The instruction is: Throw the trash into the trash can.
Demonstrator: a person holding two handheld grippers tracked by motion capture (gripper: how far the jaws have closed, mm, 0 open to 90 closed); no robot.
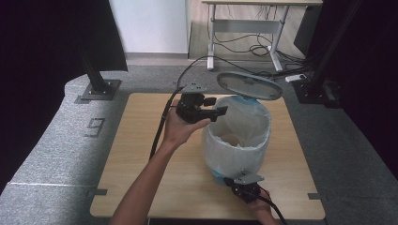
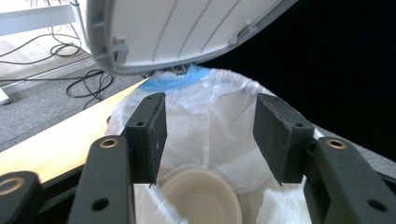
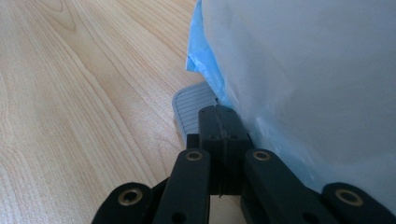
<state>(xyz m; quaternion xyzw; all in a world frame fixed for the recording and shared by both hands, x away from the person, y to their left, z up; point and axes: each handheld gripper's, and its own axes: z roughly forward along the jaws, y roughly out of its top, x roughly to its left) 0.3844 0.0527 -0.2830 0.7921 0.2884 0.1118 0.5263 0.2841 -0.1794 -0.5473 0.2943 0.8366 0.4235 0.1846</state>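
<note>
A wooden table is seen bearing a lined pedal bin at its middle, the grey lid raised. Inside the white liner, a beige bowl is seen at the bottom. The left gripper is held over the bin's rim, jaws spread with nothing between them. The right gripper is pressed shut, its tip set on the grey pedal

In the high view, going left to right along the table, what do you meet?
Left gripper in the person's hand, open above the bin's edge → white-lined pedal bin with its lid raised → bare tabletop to the right edge.
</note>
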